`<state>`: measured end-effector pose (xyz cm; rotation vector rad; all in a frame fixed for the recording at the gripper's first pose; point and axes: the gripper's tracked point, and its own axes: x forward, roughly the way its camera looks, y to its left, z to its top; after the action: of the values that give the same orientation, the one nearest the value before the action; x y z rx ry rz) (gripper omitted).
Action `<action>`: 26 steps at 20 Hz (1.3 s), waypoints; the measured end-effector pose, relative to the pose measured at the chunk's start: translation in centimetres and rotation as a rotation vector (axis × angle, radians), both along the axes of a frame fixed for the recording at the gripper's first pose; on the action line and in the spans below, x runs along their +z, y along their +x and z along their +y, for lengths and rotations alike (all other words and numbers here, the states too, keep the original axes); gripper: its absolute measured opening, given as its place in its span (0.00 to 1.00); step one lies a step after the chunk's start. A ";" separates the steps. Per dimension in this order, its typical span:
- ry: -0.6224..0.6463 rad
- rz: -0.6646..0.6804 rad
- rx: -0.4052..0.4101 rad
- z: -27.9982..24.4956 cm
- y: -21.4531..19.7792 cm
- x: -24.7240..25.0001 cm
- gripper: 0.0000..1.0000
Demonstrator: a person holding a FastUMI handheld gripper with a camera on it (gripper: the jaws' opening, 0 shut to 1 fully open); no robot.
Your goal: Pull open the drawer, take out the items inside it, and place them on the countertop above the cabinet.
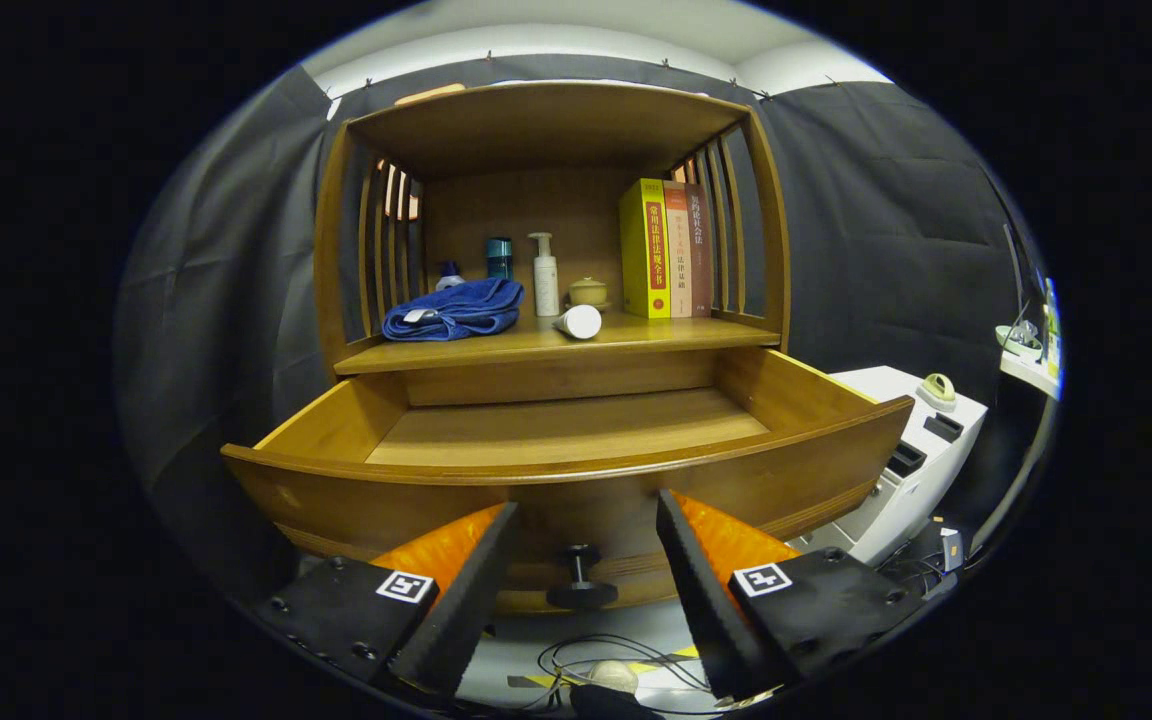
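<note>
The wooden drawer (pixel 576 435) stands pulled out of the cabinet, and its visible floor is bare wood. Its dark knob (pixel 581 580) sits on the front panel, between my fingertips and a little beyond them. My gripper (pixel 586 525) is open, with nothing between the fingers. On the countertop (pixel 656 335) above the drawer lie a folded blue towel (pixel 456 308) at the left and a white tube (pixel 578 321) on its side near the front edge.
At the back of the countertop stand a white pump bottle (pixel 544 273), a teal bottle (pixel 499 258), a small lidded jar (pixel 588 291) and three upright books (pixel 664 248). A white machine (pixel 921 450) is right of the drawer. Cables (pixel 606 660) lie on the floor below.
</note>
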<state>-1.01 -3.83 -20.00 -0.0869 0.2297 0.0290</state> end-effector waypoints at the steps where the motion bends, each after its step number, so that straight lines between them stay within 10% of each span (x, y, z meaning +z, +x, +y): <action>1: 0.001 0.002 -0.003 0.1 0.4 0.0 0.94; 26: 0.031 0.044 -0.008 1.5 13.2 -2.9 0.94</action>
<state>12.15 -2.31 -22.88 -0.0545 0.2733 0.0263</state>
